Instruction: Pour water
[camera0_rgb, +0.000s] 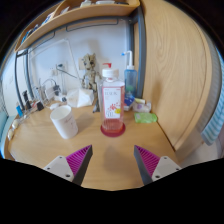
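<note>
A clear plastic bottle (112, 98) with a red-and-white label and a white cap stands upright on the wooden table (100, 150), beyond my fingers. A small red dish (113, 127) lies right in front of the bottle. To the left of both stands a white cup (64, 121). My gripper (113, 160) is open, its pink-padded fingers (76, 160) wide apart over bare table with nothing between them. The bottle and dish lie ahead of the gap.
A green object (146, 117) lies right of the dish by a wooden cabinet side (180, 70). A brown figurine (89, 78) stands behind the bottle. A shelf (80, 18) hangs above, and assorted small items (40, 98) crowd the far left.
</note>
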